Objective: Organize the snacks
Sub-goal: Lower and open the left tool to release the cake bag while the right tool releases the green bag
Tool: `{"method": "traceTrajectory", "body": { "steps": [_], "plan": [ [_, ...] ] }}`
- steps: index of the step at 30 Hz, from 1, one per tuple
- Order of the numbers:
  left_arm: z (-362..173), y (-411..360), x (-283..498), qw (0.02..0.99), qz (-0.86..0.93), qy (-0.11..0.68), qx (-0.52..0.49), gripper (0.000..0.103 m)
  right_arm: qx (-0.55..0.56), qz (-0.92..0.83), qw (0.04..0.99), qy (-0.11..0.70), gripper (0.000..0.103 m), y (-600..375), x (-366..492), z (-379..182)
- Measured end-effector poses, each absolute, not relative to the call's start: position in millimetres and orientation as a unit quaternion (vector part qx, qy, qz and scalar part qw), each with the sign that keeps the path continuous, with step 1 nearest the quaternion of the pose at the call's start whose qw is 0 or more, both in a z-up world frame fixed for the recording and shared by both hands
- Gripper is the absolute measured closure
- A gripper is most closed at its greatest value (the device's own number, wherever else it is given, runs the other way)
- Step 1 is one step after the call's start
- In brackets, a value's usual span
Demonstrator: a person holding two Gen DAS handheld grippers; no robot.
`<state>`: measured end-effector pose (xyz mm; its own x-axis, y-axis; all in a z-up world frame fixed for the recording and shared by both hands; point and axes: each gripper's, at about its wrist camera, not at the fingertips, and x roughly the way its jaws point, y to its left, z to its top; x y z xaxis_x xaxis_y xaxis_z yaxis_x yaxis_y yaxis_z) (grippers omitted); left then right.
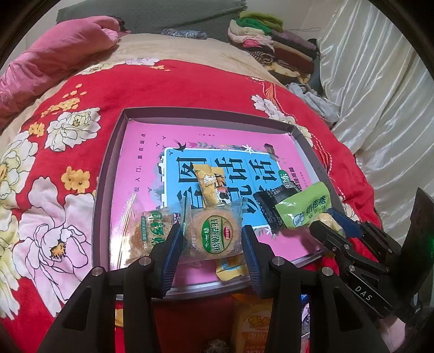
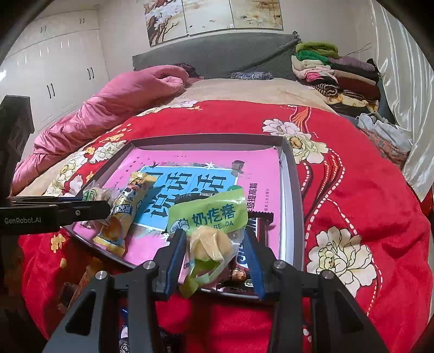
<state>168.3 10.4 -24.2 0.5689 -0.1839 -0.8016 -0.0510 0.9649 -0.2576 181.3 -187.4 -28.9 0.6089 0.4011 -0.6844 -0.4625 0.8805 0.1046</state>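
On the bed, over a red floral blanket (image 1: 168, 89), your shallow grey tray (image 1: 107, 173) lies with a pink and blue book (image 1: 152, 163) flat inside it, and the snacks sit piled at the tray's six o'clock edge. Your left gripper (image 1: 211, 245) has its fingers (image 1: 172, 252) closed on a round biscuit in clear wrap (image 1: 213, 235), a pad against each side, held just over the tray's near rim. At its nine o'clock a second clear biscuit pack (image 1: 152, 230) rests touching it; at twelve o'clock a yellow cow-print packet (image 1: 210, 186) lies tilted on the book. Your right gripper (image 2: 215, 260) holds a green packet (image 2: 208, 214) by its lower clear end, where a pale yellow lump (image 2: 210, 244) shows through; a dark wrapped bar (image 2: 240, 274) lies under it, crowding the tray's right corner. Only the right wrist view shows the white wardrobe (image 2: 54, 68), the flower painting (image 2: 211, 16) and the grey headboard (image 2: 217, 54); only the left wrist view shows an orange packet (image 1: 252, 325) below the tray at six o'clock. Both views show the pink quilt (image 2: 122, 95), folded clothes (image 2: 336, 73) at two o'clock and a pale curtain (image 1: 379, 95).
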Motion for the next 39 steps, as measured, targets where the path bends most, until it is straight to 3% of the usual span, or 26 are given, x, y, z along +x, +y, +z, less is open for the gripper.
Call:
{"method": "traceTrajectory", "body": {
  "steps": [18,39],
  "plan": [
    [-23,13,166,0.880,-0.030,0.459,-0.120,0.055,-0.034,0.253,0.896,0.364,0.059,-187,176,-24],
    [-19,17,164,0.881,-0.025,0.457,-0.120,0.033,-0.013,0.262,0.898,0.352,0.051,-191,175,-16]
  ]
}}
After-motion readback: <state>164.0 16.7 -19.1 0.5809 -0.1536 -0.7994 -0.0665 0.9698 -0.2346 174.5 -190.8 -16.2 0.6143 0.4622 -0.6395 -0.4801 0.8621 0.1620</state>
